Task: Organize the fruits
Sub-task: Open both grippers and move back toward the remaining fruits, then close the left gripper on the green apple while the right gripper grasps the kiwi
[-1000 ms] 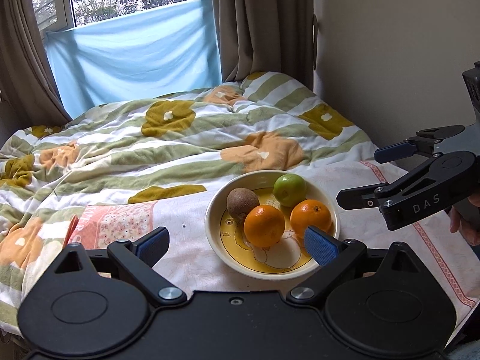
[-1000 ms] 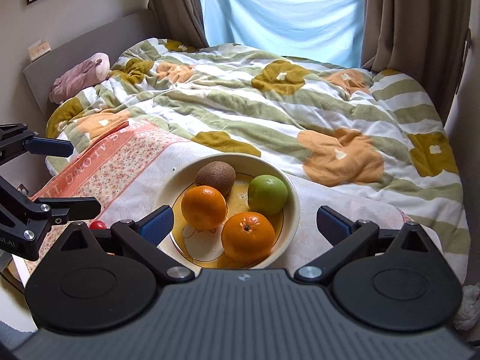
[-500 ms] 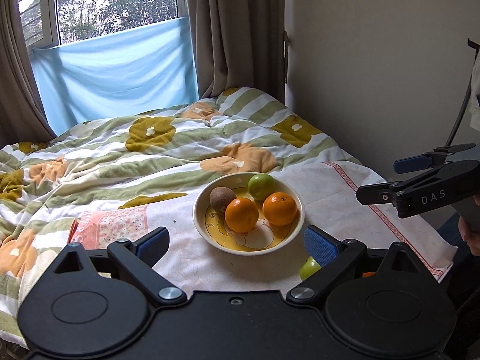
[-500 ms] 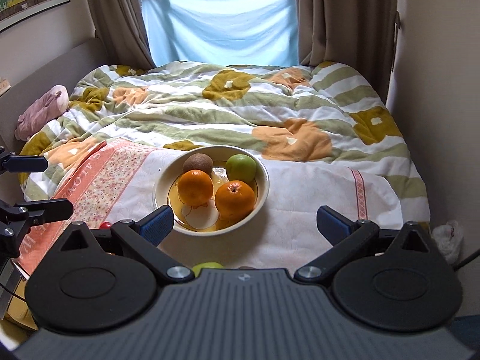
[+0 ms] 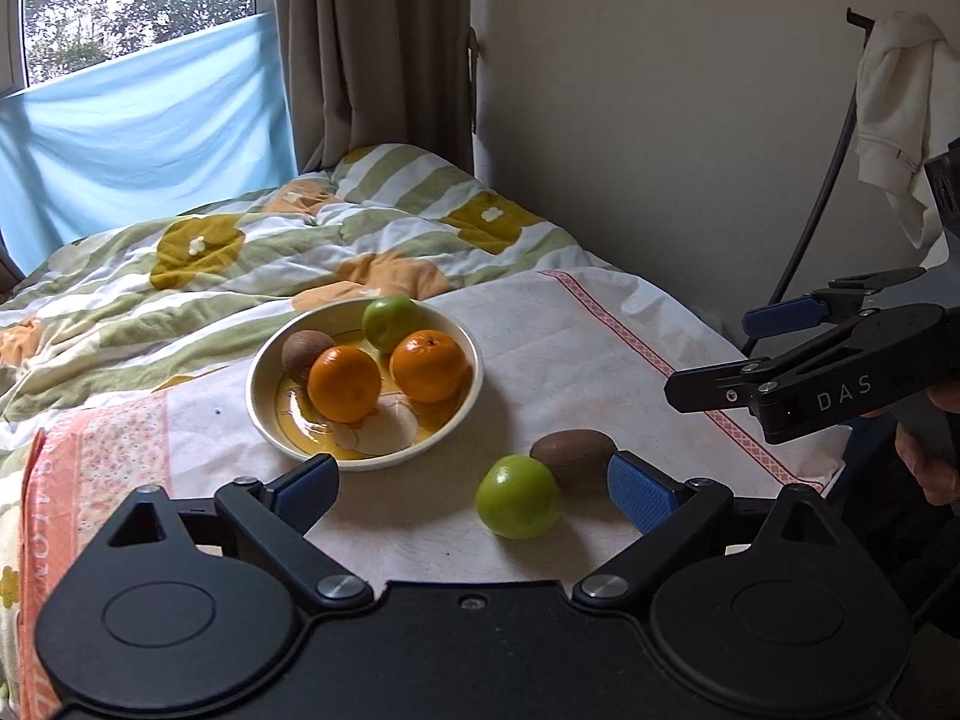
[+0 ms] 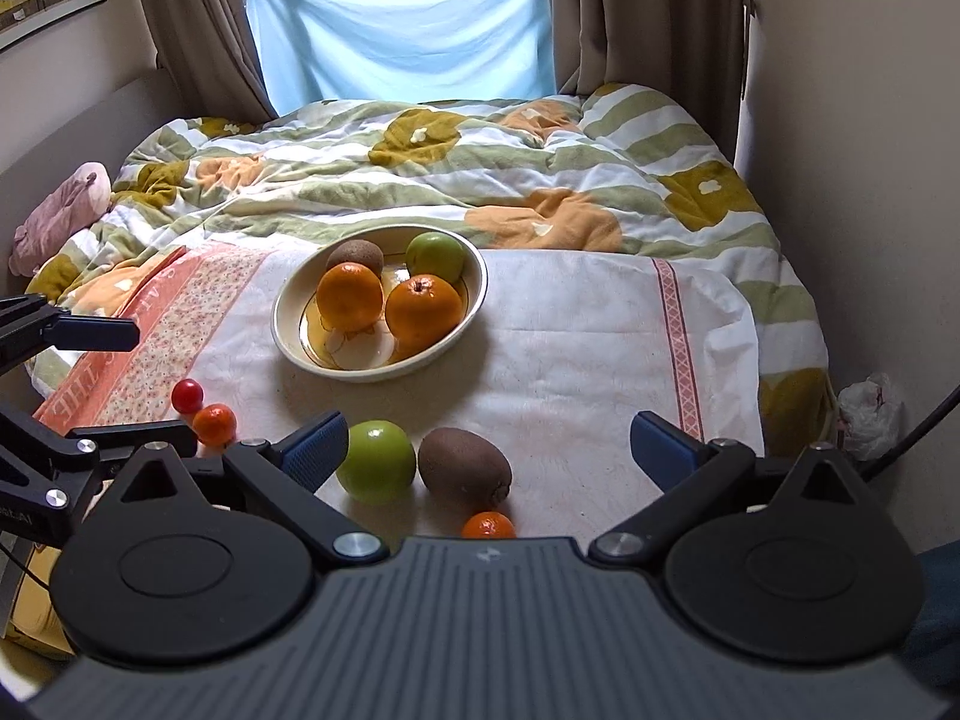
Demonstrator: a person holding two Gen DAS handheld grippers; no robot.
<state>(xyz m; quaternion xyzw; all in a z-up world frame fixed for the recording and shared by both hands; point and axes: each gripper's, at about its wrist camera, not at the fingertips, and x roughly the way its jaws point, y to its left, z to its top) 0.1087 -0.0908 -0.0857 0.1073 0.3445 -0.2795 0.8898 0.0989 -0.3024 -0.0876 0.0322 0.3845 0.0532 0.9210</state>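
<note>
Having pulled back from the bowl (image 6: pixel 288 333), now bringing loose fruit into view. Holding left gripper (image 5: pixel 471 489) and right gripper (image 6: pixel 489 441) near the bed's near edge, jaws spread wide on both, gripping nothing. Sitting in the bowl on the white cloth (image 6: pixel 600 348): two oranges (image 6: pixel 425 308), a kiwi (image 6: pixel 354 254), a green apple (image 6: pixel 436 255). Lying near of the bowl: a second green apple (image 6: pixel 376 461) touching a second kiwi (image 6: pixel 465 468), a small orange (image 6: pixel 489 525) nearer. Resting at left: a small red fruit (image 6: pixel 186 395) beside another small orange fruit (image 6: pixel 214 423).
</note>
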